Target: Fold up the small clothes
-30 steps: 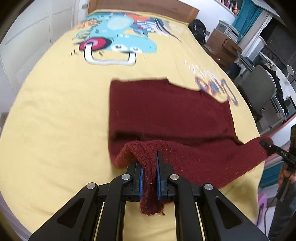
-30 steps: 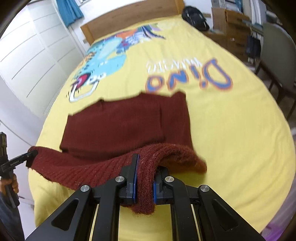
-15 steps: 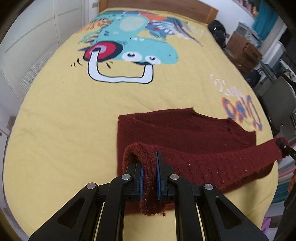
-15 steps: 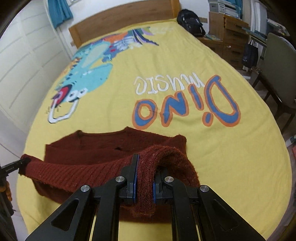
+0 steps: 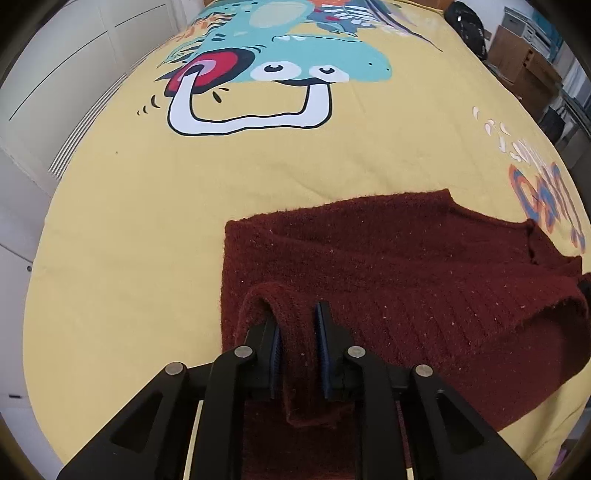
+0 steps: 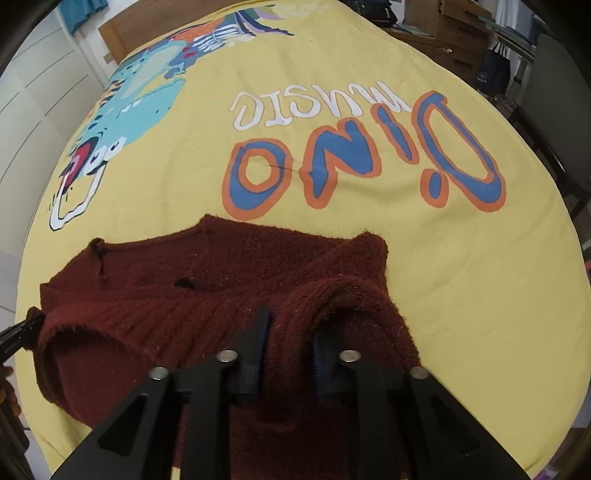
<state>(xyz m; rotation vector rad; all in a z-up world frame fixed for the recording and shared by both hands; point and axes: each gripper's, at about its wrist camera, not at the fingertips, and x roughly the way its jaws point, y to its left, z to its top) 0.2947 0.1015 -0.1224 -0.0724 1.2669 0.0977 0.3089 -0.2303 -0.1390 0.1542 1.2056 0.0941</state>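
Observation:
A dark red knitted sweater (image 5: 388,266) lies on a yellow bedspread (image 5: 147,229) near the bed's foot. My left gripper (image 5: 297,321) is shut on the sweater's near left edge, a fold of knit pinched between its blue pads. My right gripper (image 6: 288,332) holds the near right edge of the same sweater (image 6: 207,273); its jaws stand a little wider, with knit still between them. The near hem is carried forward over the part lying flat. The left gripper's tip shows at the left edge of the right wrist view (image 6: 18,332).
The bedspread carries a cartoon dinosaur print (image 5: 280,55) and "DINO MUSIC" lettering (image 6: 354,158). A wooden headboard (image 6: 155,22) stands at the far end. White wardrobe doors (image 5: 62,70) run along the left side. A chair (image 6: 561,92) and wooden drawers (image 5: 524,62) stand on the right.
Both grippers moved forward over the bed, carrying the near hem across the flat sweater. The fold now lies lower. The right gripper's jaws have widened slightly.

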